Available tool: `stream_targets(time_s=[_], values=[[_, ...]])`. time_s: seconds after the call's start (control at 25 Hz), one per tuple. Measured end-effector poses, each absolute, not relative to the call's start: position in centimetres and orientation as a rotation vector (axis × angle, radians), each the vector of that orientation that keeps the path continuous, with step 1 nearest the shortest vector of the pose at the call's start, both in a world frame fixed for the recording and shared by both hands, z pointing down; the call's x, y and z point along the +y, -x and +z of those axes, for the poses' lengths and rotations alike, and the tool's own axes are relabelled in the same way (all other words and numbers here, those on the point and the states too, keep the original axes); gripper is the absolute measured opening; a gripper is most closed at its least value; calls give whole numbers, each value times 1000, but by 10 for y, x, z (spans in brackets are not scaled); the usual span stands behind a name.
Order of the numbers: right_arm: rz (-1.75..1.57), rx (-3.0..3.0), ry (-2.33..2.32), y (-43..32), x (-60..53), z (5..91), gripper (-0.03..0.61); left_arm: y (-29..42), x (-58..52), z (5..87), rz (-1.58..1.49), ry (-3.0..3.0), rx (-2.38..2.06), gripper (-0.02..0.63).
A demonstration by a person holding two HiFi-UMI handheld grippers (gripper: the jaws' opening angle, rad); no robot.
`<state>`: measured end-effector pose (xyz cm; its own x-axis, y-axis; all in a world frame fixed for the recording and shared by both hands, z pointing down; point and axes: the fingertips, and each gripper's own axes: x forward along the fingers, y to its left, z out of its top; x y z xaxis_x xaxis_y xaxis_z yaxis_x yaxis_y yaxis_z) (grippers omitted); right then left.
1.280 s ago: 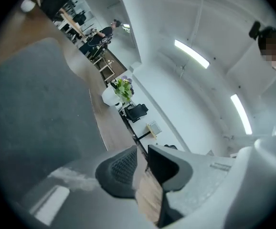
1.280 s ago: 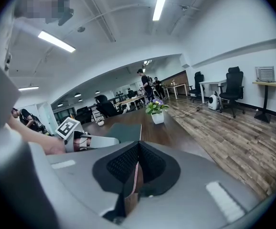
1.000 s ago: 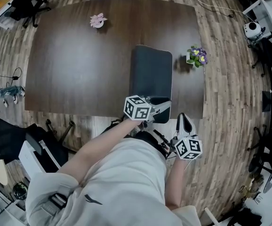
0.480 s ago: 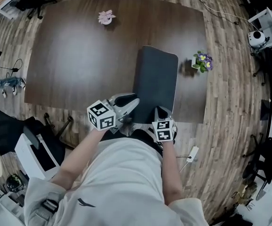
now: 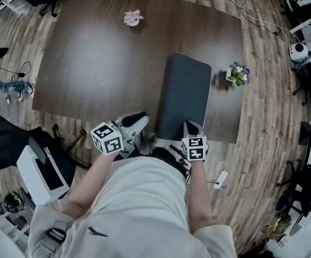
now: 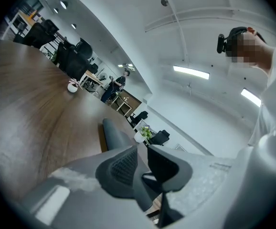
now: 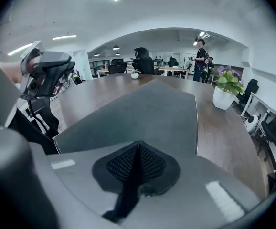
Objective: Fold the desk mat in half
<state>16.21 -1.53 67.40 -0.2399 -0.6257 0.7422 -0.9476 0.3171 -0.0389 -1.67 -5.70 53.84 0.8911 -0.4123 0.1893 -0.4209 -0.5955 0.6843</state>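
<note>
Shows the right gripper (image 7: pixel 137 149) with jaws pressed together at the near edge of the dark grey desk mat (image 7: pixel 147 113), flat on a brown wooden table (image 7: pixel 226 135). Cannot tell whether pinching it. Shows a potted plant (image 7: pixel 225 90) near the mat's right edge.

**Person's rig and clothing.** The wearer has a loose, pale grey-white top (image 5: pixel 139 208) with short sleeves and a small dark logo (image 5: pixel 91 231). The left gripper (image 5: pixel 138 118) and right gripper (image 5: pixel 190 127) have smooth, pale grey moulded bodies. Each carries a white cube (image 5: pixel 107 138) behind its jaws, printed with black square markers. The jaw tips bear black pads (image 6: pixel 123 163) with a fine cross-hatched grid. A black head-mounted device (image 6: pixel 228 37) appears above and right of the left gripper's jaws.
</note>
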Motion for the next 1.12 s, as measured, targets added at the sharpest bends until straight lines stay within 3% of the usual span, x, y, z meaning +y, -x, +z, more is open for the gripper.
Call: stream_targets(time_s=[0.52, 0.8, 1.12], values=[[642, -2002, -1515, -170, -31, 637, 2, 50, -51, 527, -37, -2304, -703, 77], [245, -2314, -1645, -157, -61, 505, 2, 80, -63, 489, -101, -2443, -883, 75], [-153, -2534, -1751, -145, -34, 386, 2, 113, -66, 414, 50, -2923, -1231, 75]])
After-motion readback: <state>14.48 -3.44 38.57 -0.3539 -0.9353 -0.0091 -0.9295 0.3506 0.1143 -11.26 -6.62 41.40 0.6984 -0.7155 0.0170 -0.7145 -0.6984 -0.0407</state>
